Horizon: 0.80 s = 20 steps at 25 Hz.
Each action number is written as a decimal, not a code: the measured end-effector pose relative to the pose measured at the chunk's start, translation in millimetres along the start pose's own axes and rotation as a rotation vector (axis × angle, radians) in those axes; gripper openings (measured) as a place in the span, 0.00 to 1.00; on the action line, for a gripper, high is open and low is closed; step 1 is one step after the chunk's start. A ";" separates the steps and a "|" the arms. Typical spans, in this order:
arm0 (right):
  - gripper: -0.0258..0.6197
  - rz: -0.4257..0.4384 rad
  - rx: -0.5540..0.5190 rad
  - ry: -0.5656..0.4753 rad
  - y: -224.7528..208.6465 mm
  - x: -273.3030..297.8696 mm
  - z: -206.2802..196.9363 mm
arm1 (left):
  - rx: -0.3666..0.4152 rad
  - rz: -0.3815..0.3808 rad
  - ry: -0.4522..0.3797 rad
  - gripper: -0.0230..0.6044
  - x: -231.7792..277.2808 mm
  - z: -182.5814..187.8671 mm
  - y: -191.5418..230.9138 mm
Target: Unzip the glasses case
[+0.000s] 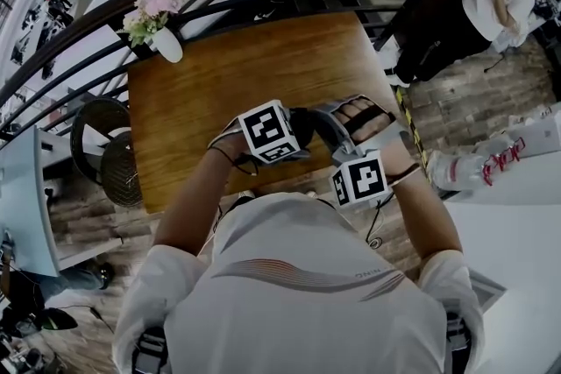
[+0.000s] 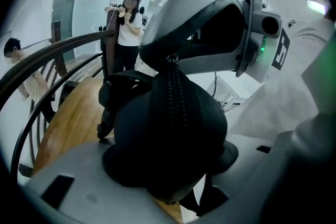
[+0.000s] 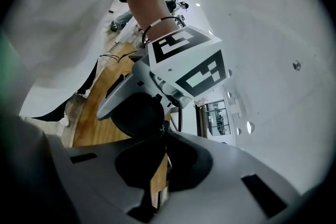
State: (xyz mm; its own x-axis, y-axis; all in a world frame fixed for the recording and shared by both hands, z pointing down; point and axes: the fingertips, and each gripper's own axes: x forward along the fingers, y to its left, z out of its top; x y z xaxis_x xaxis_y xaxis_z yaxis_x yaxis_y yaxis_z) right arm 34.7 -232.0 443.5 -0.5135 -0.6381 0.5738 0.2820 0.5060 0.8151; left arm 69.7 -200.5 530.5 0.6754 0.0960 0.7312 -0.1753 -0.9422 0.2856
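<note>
Left gripper (image 2: 173, 176) clamps the glasses case (image 2: 163, 128) between wide jaws; right gripper (image 3: 163, 136) pinches the zipper pull (image 3: 164, 127) at its tips — unzipping looks ready to start, needing a steady drag along the teeth.

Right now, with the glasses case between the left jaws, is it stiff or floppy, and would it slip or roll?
The glasses case shows a full domed shape while clamped in the left hand-held gripper, so it is probably a fairly stiff shell. Its matte, fabric-like surface should not slip much. Being rounded, it may rock if set down.
</note>
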 end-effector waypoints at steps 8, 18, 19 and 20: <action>0.12 0.063 -0.028 -0.012 15.3 5.0 4.9 | -0.010 -0.037 0.104 0.45 13.0 -17.2 -5.2; 0.19 -0.037 0.148 -0.022 -11.2 10.8 -3.4 | -0.039 0.127 -0.213 0.45 1.0 10.6 27.2; 0.21 -0.061 0.205 -0.023 -17.1 9.3 -8.5 | -0.059 0.170 -0.283 0.45 -7.6 18.2 34.3; 0.22 -0.090 0.275 -0.026 -23.8 7.6 -14.4 | -0.073 0.218 -0.349 0.45 -18.4 25.2 41.8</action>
State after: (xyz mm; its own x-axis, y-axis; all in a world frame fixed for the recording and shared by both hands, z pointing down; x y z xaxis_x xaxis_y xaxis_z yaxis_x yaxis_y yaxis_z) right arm 35.8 -257.2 429.6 -0.5483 -0.6740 0.4950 0.0063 0.5885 0.8084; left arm 68.0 -249.8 513.4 0.8168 -0.2295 0.5294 -0.3828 -0.9020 0.1995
